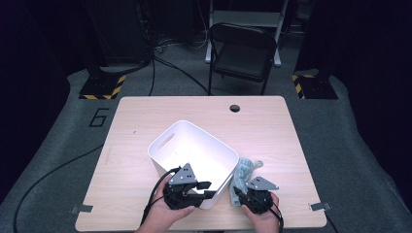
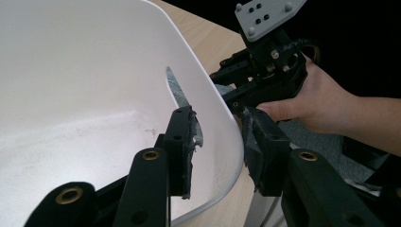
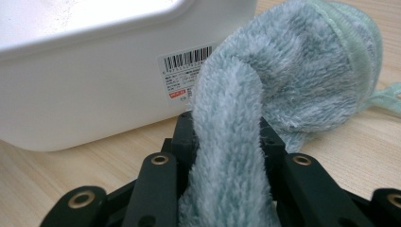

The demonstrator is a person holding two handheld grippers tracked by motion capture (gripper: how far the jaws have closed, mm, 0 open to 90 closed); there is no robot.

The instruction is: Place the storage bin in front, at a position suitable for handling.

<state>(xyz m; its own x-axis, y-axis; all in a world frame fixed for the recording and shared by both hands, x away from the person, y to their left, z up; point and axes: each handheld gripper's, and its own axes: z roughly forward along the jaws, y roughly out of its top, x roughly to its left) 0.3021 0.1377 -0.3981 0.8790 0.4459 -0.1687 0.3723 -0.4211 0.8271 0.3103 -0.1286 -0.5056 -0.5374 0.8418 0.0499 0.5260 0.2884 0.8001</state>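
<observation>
The white bin [image 1: 194, 148] sits mid-table on the wooden table [image 1: 136, 116], and my left gripper [image 1: 206, 190] straddles its near rim at about 6 o'clock, one jaw inside, one outside. The jaws stand apart from the wall on both sides, so I read them as open and holding nothing; if I lift now expecting a grip, the bin stays put or tips. Just beside the bin, at roughly 4 o'clock, lies the teal fluffy cloth [image 1: 243, 172], and my right gripper [image 3: 227, 156] is closed on a bunched fold of it. The pile is thick and slippery, so that fold could slide out during a lift, or the trailing part could drag against the bin wall and nudge it. In the right gripper view the cloth buries the pads, so I cannot judge how deep the bite is. The cloth's far end and the bin's floor near the rim are hard to make out.
</observation>
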